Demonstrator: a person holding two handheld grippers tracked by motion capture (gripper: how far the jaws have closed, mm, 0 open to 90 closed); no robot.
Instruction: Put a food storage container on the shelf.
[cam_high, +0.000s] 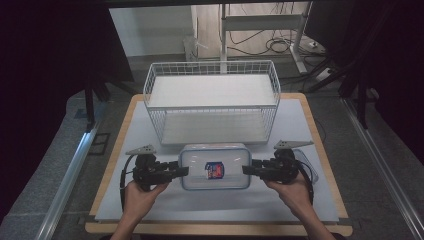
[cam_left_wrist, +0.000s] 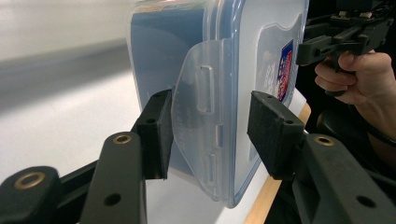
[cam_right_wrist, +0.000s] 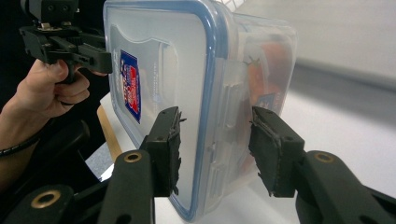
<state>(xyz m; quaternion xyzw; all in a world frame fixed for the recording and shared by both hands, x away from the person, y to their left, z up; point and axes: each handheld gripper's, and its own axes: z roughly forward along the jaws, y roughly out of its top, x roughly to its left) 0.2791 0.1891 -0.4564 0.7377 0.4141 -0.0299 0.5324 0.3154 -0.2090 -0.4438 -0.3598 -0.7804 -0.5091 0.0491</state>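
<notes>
Container: a clear plastic food box (cam_high: 215, 166) with a blue-rimmed lid, lying flat on the white mat (cam_high: 210, 200) just in front of the wire rack, between the two grippers; whether it rests on the mat or is lifted just off it cannot be told
Label: a blue and red sticker (cam_high: 214, 170) on the lid, right of its middle in the high view
Contents: something orange-red shows through the wall in the right gripper view (cam_right_wrist: 261, 74); too blurred to name
Left gripper: the left gripper (cam_high: 184, 171) reaches in at the box's left end; in its own view the jaws straddle that end and its clear locking flap (cam_left_wrist: 203, 116), one pad (cam_left_wrist: 156, 133) against the underside, the other pad standing just off the lid, so a firm grip cannot be told
Right gripper: the right gripper (cam_high: 247, 169) meets the box's right end; in its own view the jaws straddle the lid and base (cam_right_wrist: 215, 140), the pads close on both faces, contact unclear
Hands: a hand (cam_high: 142, 192) holds the left tool, another hand (cam_high: 292, 190) the right
Rack: a white wire basket shelf (cam_high: 212, 100) with two levels, behind the box
Table: wood-edged top (cam_high: 320, 150) under the mat
</notes>
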